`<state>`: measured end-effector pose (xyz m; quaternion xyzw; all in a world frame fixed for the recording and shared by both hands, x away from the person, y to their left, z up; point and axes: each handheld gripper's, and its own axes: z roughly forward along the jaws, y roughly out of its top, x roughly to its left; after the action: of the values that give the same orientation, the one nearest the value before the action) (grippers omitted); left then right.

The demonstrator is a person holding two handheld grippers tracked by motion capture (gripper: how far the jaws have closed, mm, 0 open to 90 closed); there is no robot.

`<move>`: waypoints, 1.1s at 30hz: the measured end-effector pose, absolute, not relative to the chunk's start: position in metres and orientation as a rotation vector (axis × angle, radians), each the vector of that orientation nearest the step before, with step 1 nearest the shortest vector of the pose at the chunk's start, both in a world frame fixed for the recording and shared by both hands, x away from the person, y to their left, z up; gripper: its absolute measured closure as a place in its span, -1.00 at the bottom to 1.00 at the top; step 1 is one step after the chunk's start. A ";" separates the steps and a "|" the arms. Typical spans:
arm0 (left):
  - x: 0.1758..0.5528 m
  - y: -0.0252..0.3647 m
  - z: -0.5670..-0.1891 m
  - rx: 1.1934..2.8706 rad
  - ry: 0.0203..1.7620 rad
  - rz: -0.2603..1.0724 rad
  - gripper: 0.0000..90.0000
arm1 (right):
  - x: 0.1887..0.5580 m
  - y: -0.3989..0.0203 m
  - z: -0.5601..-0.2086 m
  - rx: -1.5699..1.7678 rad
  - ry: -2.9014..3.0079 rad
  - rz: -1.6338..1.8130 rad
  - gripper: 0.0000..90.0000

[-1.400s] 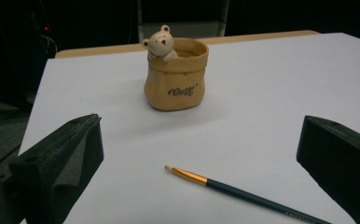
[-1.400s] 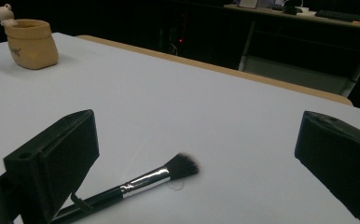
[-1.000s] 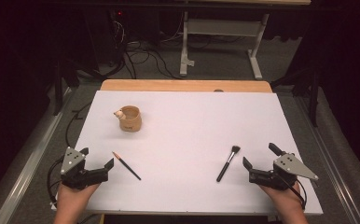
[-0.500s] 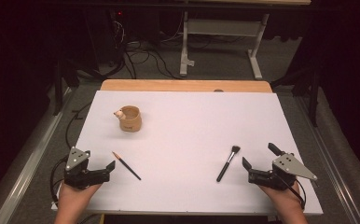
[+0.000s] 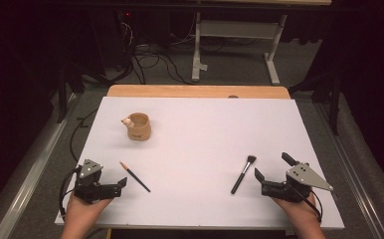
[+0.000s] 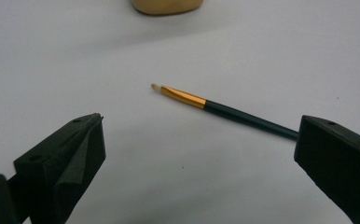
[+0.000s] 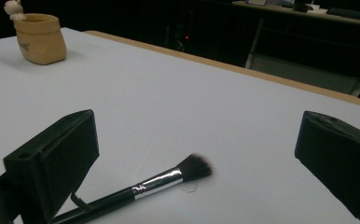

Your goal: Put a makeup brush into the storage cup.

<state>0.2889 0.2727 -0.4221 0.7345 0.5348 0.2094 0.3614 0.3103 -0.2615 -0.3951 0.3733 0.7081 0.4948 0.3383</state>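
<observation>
Two open claws poised at the near edge, a brush in front of each

The left claw gapes wide and empty beside the thin gold-ferruled brush, lined up, I judge, to grip its handle; the right claw is just as wide, holding nothing, next to the black makeup brush; farther back stands the tan sack-shaped pot, likely their destination; white table, wooden rim, dark room, cables beyond.
</observation>
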 end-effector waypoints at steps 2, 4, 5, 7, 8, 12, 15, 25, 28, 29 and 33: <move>0.290 0.270 -0.423 1.911 1.374 0.547 -0.94 | 0.313 -0.260 -0.396 0.971 1.857 1.267 -0.98; 0.291 0.265 -0.424 1.935 1.380 0.541 -0.94 | 0.314 -0.261 -0.397 0.973 1.860 1.269 -0.98; 0.291 0.263 -0.424 1.958 1.379 0.545 -0.94 | 0.314 -0.261 -0.397 0.966 1.859 1.263 -0.98; 0.293 0.260 -0.423 1.984 1.381 0.540 -0.94 | 0.314 -0.262 -0.397 0.960 1.861 1.265 -0.98; 0.294 0.258 -0.421 2.007 1.383 0.545 -0.94 | 0.313 -0.262 -0.397 0.976 1.860 1.275 -0.98; 0.298 0.254 -0.415 2.073 1.399 0.538 -0.94 | 0.312 -0.264 -0.396 0.965 1.862 1.295 -0.98; 0.300 0.253 -0.411 2.113 1.403 0.491 -0.94 | 0.312 -0.264 -0.395 0.961 1.858 1.304 -0.98; 0.309 0.258 -0.399 2.214 1.411 0.357 -0.94 | 0.311 -0.259 -0.395 0.955 1.872 1.301 -0.98; 0.311 0.257 -0.394 2.260 1.394 0.331 -0.94 | 0.311 -0.260 -0.395 0.964 1.870 1.303 -0.98; 0.312 0.256 -0.393 2.276 1.390 0.324 -0.94 | 0.311 -0.260 -0.395 0.956 1.870 1.300 -0.98; 0.316 0.253 -0.387 2.321 1.356 0.278 -0.89 | 0.311 -0.260 -0.396 0.959 1.872 1.296 -0.98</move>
<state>0.3160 0.2533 -0.3874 0.8383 0.4896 0.1005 0.2177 0.3107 -0.2604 -0.3957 0.3665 0.7156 0.4952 0.3293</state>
